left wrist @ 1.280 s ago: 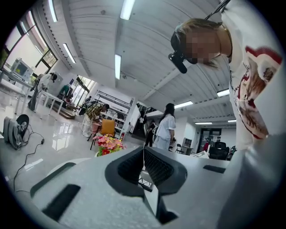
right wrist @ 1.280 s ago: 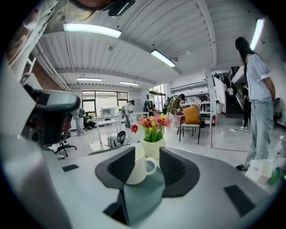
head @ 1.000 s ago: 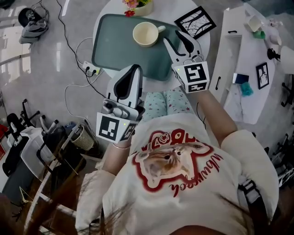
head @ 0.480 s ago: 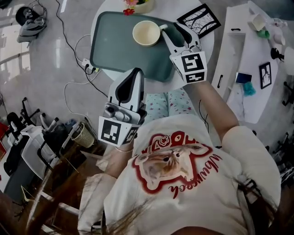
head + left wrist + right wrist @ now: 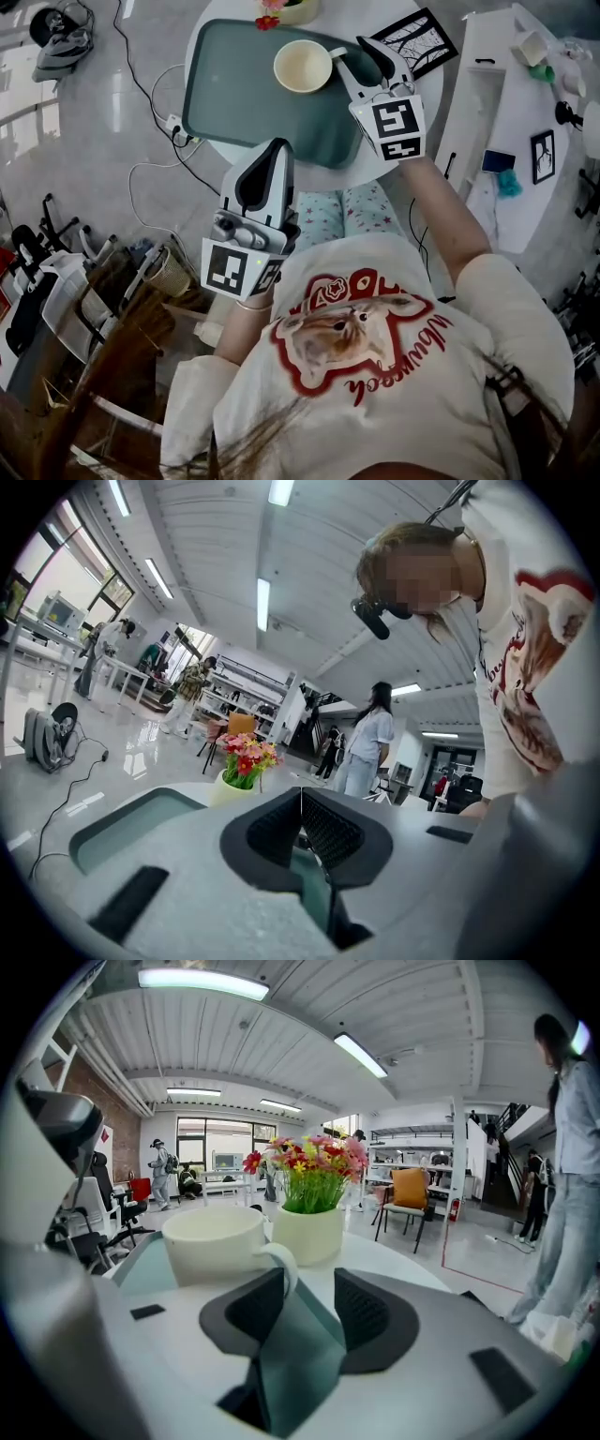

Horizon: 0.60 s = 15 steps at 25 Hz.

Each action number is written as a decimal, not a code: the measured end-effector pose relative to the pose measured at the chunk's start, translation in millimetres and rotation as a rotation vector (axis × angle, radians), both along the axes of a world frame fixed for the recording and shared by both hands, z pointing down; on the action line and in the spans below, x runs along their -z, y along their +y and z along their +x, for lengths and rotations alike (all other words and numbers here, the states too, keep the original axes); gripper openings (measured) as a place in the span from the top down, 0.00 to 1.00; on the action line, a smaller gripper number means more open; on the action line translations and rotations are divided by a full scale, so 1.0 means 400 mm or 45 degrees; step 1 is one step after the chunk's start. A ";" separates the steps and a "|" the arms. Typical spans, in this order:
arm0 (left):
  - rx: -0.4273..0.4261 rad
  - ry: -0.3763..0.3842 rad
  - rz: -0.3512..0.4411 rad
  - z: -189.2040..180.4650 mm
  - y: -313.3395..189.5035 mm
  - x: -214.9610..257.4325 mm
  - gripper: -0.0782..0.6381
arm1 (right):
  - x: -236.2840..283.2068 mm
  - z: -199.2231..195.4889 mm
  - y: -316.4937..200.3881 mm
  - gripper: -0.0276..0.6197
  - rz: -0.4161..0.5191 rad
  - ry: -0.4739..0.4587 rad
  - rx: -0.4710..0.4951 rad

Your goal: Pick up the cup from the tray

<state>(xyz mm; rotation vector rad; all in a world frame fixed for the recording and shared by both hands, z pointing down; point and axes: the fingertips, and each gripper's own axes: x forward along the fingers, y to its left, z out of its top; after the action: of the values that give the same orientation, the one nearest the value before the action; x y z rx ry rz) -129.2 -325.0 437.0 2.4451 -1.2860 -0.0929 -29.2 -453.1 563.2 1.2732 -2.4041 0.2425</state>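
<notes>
A cream cup stands at the far right of the teal tray, its handle pointing right. My right gripper is open just right of the cup, and its left finger lies beside the handle. The right gripper view puts the cup just ahead and left of the open right gripper, with the handle at the left pad's tip. My left gripper hovers at the tray's near edge. Its pads meet in the left gripper view, so the left gripper is shut and holds nothing.
The tray rests on a round white table with a flower pot at the far edge and a framed picture at the right. A white cabinet stands further right. Cables and a power strip lie on the floor.
My right gripper has moved forward, closer to the cup's handle, still open. The left gripper has shifted only slightly and stays shut.
</notes>
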 end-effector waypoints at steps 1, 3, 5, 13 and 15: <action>-0.001 0.001 -0.002 0.002 0.000 -0.002 0.87 | 0.004 -0.002 -0.003 0.73 0.003 0.007 0.007; 0.002 0.004 -0.005 0.003 -0.001 -0.004 0.87 | 0.011 -0.010 -0.010 0.73 0.011 0.019 0.023; 0.008 0.007 -0.007 0.005 -0.001 -0.006 0.87 | 0.009 -0.016 -0.017 0.74 0.007 0.030 0.038; 0.024 0.006 -0.020 0.008 0.003 -0.010 0.87 | 0.003 -0.025 -0.042 0.74 -0.001 0.050 0.106; 0.026 0.011 -0.025 0.006 0.005 -0.011 0.87 | 0.005 -0.032 -0.045 0.74 0.006 0.056 0.132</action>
<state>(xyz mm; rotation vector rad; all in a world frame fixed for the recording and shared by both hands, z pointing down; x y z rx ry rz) -126.9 -322.9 441.3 2.4130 -1.3027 -0.0957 -42.0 -471.1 561.2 1.1404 -2.4260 0.1770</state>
